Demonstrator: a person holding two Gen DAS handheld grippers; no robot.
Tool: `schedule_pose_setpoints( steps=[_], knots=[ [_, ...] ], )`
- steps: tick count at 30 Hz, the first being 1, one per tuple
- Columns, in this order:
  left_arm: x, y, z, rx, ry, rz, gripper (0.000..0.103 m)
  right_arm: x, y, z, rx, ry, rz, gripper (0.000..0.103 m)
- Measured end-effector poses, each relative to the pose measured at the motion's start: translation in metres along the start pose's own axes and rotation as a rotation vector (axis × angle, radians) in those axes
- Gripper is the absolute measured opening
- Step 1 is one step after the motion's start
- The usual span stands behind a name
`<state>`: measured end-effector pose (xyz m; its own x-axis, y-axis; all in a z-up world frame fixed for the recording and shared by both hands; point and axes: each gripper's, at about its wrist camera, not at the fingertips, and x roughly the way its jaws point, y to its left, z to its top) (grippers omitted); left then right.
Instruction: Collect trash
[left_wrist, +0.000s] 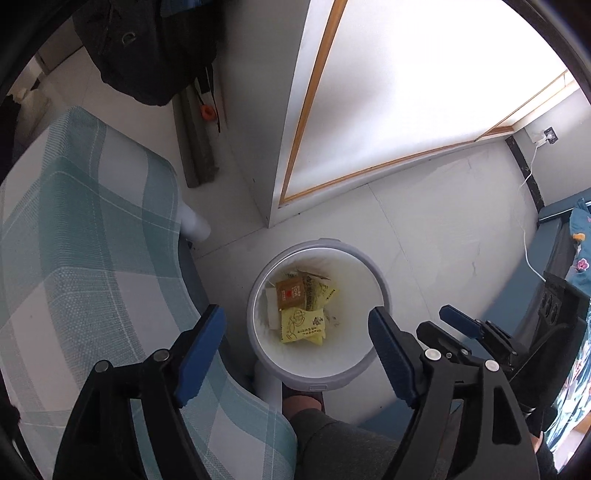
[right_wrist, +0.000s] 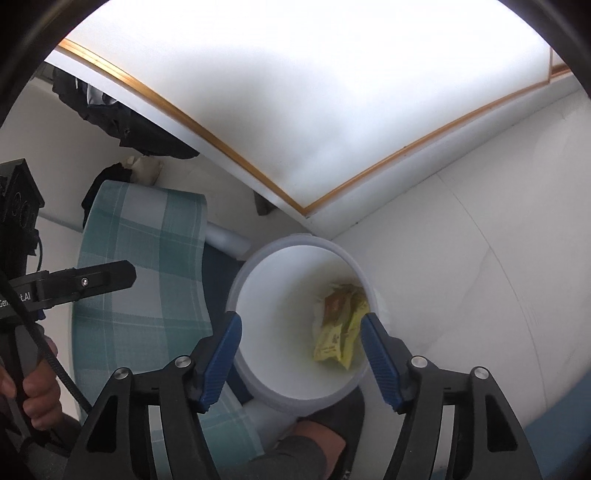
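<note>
A white round trash bin (left_wrist: 373, 280) stands on the pale floor. Inside lie yellow snack wrappers (left_wrist: 303, 326) and a brown packet (left_wrist: 290, 294). My left gripper (left_wrist: 297, 336) is open and empty, held above the bin's mouth. In the right wrist view the bin (right_wrist: 258, 295) sits below with the wrappers (right_wrist: 336, 338) at its bottom. My right gripper (right_wrist: 301, 339) is open and empty above it. The right gripper also shows in the left wrist view (left_wrist: 461, 321), and the left one in the right wrist view (right_wrist: 88, 282).
A chair with a teal plaid cushion (left_wrist: 85, 251) stands left of the bin. A white table with a gold edge (left_wrist: 406, 92) is behind it. Dark clothing (left_wrist: 147, 48) hangs at the back left. A white cable (left_wrist: 526, 221) runs along the right. My leg (left_wrist: 332, 443) is below.
</note>
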<state>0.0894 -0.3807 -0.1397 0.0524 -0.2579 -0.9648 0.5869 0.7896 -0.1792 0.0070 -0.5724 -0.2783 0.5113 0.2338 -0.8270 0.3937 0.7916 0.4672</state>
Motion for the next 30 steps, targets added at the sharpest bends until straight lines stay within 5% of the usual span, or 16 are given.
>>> schedule_pose_setpoints(
  steps=[9,30],
  knots=[
    [-0.011,0.000,-0.004,0.014,-0.053,0.025,0.079,-0.022,0.010,-0.002,-0.026,-0.033,-0.025,0.081],
    [-0.019,-0.004,-0.009,0.030,-0.086,0.026,0.079,-0.034,0.014,0.004,-0.049,-0.058,-0.046,0.082]
  ],
)
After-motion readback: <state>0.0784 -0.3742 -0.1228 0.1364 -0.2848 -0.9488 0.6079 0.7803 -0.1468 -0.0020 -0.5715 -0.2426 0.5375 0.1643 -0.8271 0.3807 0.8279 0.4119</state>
